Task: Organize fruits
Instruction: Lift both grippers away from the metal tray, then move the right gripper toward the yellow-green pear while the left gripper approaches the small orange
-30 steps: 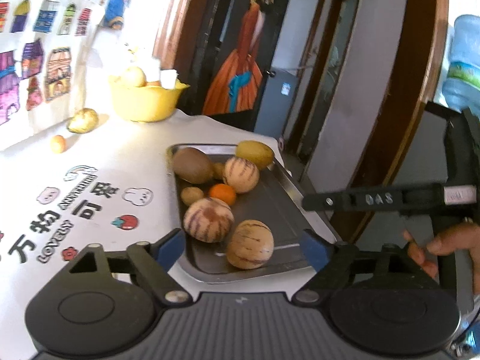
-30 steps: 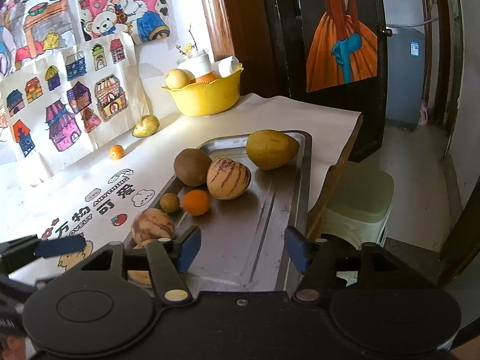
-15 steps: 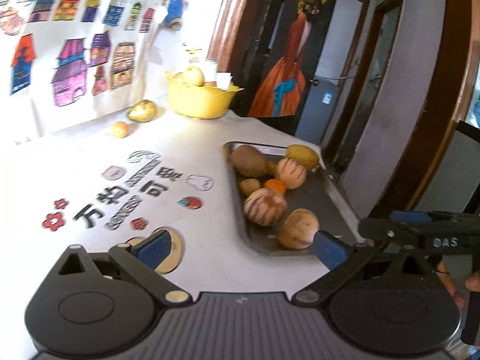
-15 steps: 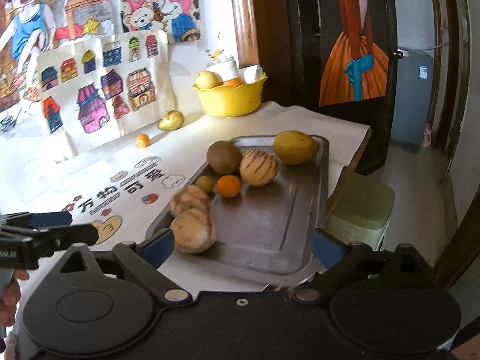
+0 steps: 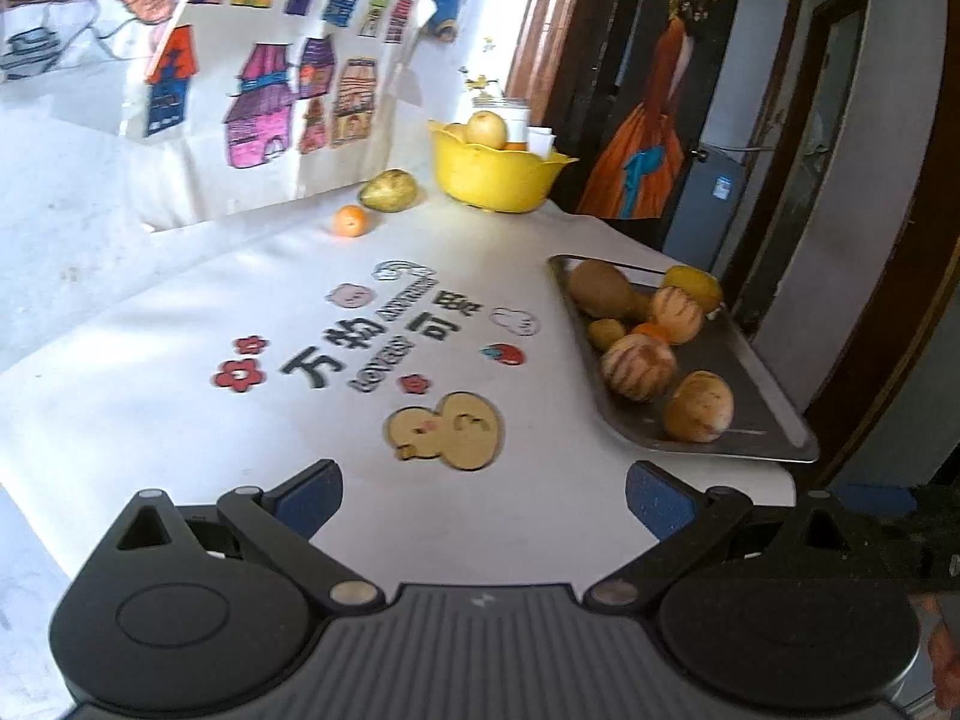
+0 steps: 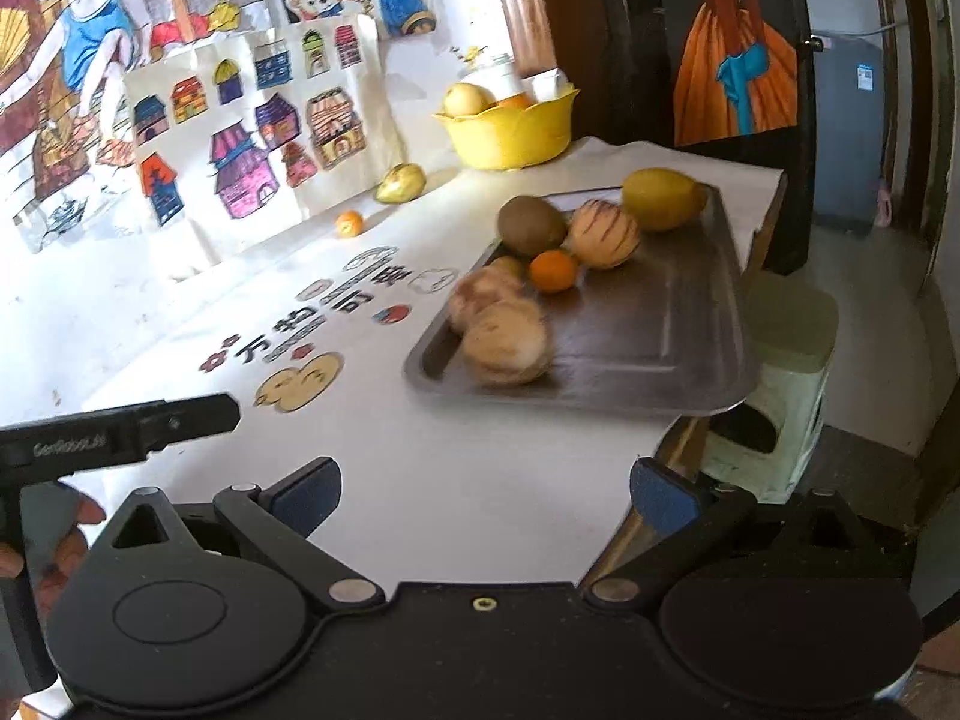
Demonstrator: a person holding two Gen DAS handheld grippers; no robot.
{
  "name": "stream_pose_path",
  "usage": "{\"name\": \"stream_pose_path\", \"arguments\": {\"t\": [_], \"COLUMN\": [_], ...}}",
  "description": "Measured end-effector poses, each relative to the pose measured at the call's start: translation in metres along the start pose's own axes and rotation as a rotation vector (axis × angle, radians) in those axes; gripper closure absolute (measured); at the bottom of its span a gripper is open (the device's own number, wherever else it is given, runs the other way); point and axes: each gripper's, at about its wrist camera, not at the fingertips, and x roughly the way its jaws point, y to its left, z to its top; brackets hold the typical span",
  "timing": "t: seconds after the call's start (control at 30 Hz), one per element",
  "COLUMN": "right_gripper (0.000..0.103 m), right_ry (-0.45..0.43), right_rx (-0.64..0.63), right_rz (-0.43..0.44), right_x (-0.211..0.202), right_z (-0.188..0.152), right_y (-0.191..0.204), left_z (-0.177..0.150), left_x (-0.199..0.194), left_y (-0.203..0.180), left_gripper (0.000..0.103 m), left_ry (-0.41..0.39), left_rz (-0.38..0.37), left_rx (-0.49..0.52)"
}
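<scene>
Your left tongs (image 5: 483,495) and right tongs (image 6: 485,492) are both spread and hold nothing. The fruits sit on the metal tray (image 6: 678,354) at the surface's (image 5: 180,360) right edge.

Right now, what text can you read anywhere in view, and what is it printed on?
"万物可爱": large dark print on the white tablecloth.
"LOVELY": smaller line under it, partly blurred.
"GenRobot.AI", roughly: side of the left gripper in the right wrist view, soft.
Arched line above the characters and the sticker on the grey cabinet: unreadable.
</scene>
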Motion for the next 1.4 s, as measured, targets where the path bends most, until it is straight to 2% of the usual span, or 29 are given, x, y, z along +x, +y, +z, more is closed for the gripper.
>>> {"name": "stream_pose_path", "arguments": {"t": [0.1, 0.37, 0.83, 1.13, 1.3, 1.4], "right_gripper": [0.001, 0.001, 0.001, 0.001, 0.001, 0.001], "right_ry": [0.016, -0.040, -0.006, -0.014, -0.032, -0.049], "right_rx": [0.007, 0.095, 0.071, 0.024, -0.039, -0.091], "right_rz": [0.002, 0.073, 0.078, 0.138, 0.186, 0.185], "right_x": [0.001, -0.002, 0.001, 0.007, 0.006, 0.007], "right_z": [-0.008, -0.023, -0.019, 0.012, 0.055, 0.086], "right_y": [0.015, 0.062, 0.088, 0.104, 0.111, 0.114], "left_z": [0.000, -0.002, 0.000, 0.007, 0.023, 0.035], "left_x": [-0.003, -0.007, -0.015, -0.014, -0.009, -0.004], "left_y": [0.008, 0.036, 0.076, 0.095, 0.095, 0.091], "left_gripper": [0.001, 0.001, 0.001, 0.001, 0.001, 0.001], "left_ry": [-0.001, 0.007, -0.021, -0.026, -0.043, -0.054], "left_rz": [0.029, 0.118, 0.179, 0.202, 0.221, 0.218], "left_rx": [-0.007, -0.061, -0.177, -0.211, -0.140, -0.071]}}
